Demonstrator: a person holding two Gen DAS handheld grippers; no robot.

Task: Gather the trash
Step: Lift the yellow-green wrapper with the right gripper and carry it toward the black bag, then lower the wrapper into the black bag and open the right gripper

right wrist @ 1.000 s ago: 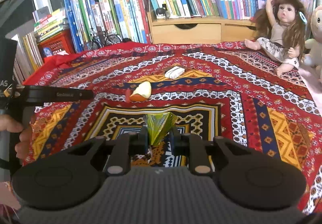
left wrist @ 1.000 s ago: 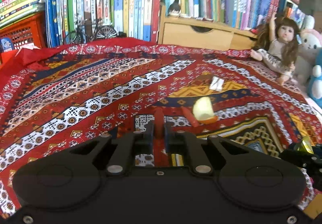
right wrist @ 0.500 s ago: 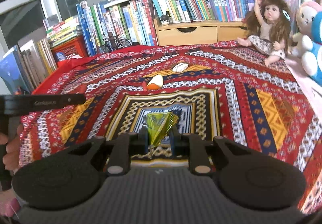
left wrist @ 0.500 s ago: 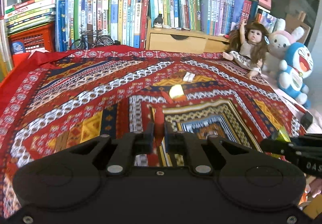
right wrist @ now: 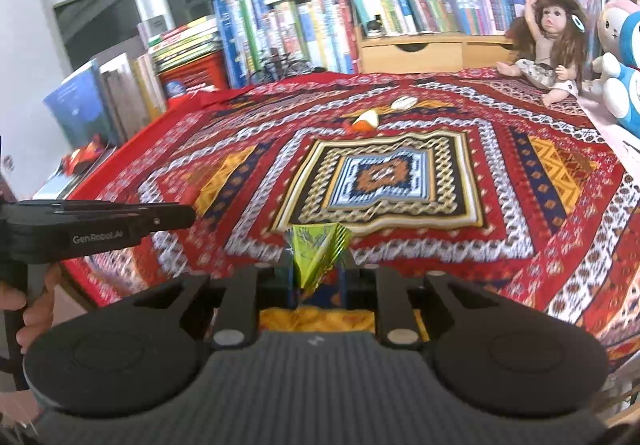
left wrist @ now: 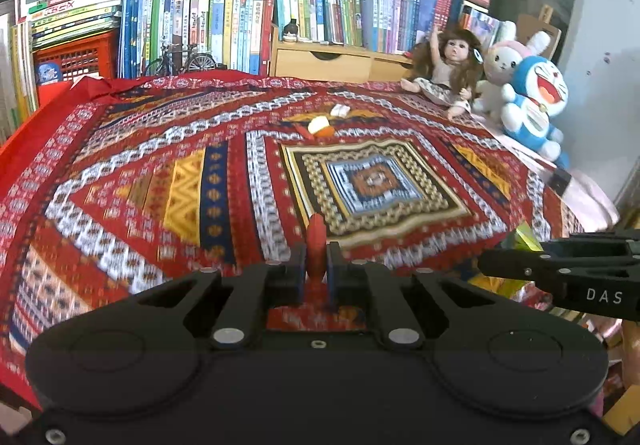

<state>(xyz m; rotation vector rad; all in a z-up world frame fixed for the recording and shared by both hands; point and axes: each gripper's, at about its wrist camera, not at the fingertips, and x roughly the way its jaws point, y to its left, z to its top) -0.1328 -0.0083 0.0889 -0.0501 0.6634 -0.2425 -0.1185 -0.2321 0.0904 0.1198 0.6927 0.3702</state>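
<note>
The left gripper (left wrist: 317,271) is pinching a small red strip (left wrist: 316,245) between nearly closed jaws, holding it upright over the near part of the patterned cloth (left wrist: 200,173). The right gripper (right wrist: 316,273) is clamping a crumpled green wrapper (right wrist: 316,255) in narrow jaws, also above the cloth's near edge. White lettering "DAS" is showing on the right tool's side in the left view, and "GenRobot.AI" is showing on the left tool's side in the right view, where a hand (right wrist: 28,309) is gripping its handle. Two more pieces are lying on the far half of the cloth: an apple piece (left wrist: 320,125) and, just beyond it, a white scrap (left wrist: 340,110). The centre of the cloth is lying open between the grippers and those pieces. A doll (left wrist: 448,73) is sitting at the cloth's far right corner, books (left wrist: 224,29) are lining its far edge, and their spine writing is too small to read.
</note>
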